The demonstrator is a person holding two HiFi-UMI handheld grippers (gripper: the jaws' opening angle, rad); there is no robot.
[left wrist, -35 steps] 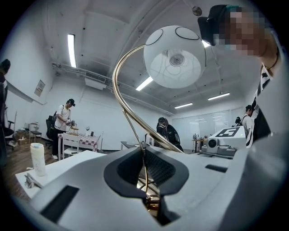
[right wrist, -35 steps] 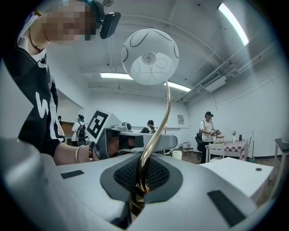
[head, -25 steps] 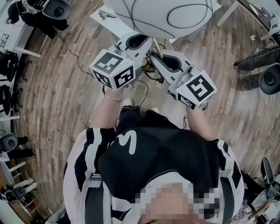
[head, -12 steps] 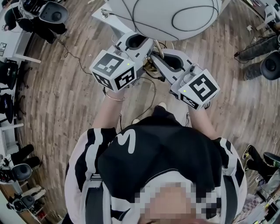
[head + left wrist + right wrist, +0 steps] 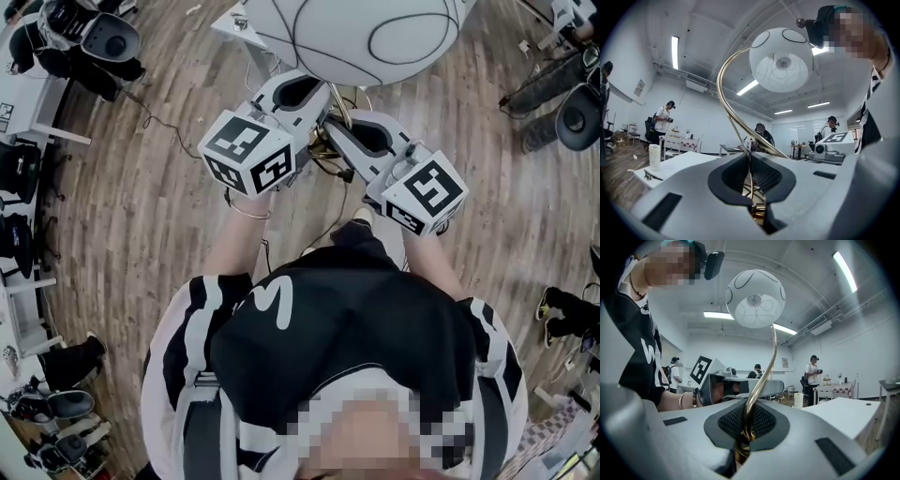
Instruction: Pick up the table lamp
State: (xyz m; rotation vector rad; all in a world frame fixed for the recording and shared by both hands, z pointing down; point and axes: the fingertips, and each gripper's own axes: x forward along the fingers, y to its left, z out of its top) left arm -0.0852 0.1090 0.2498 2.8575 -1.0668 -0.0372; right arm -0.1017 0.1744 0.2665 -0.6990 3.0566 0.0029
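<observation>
Above wooden floor (image 5: 131,225), table lamp (image 5: 361,33).

One table lamp (image 5: 780,58), one left claw (image 5: 751,186), one right claw (image 5: 743,427).

**An open-plan lab floor, not a home**

I'm looking into one big shared workroom. The pale wood-plank floor (image 5: 141,206) has a loose cable (image 5: 150,122) trailing over it and black office chairs (image 5: 114,37) parked along its edges. There are plain white tables (image 5: 679,164), one with a paper roll (image 5: 655,157) standing at its left end. Overhead I see strip lights (image 5: 675,46) and bare pipework (image 5: 698,85) on a white ceiling. Several people (image 5: 663,119) stand about in headgear, handling equipment. A small table with a checked cloth (image 5: 843,389) sits near the far wall.
</observation>
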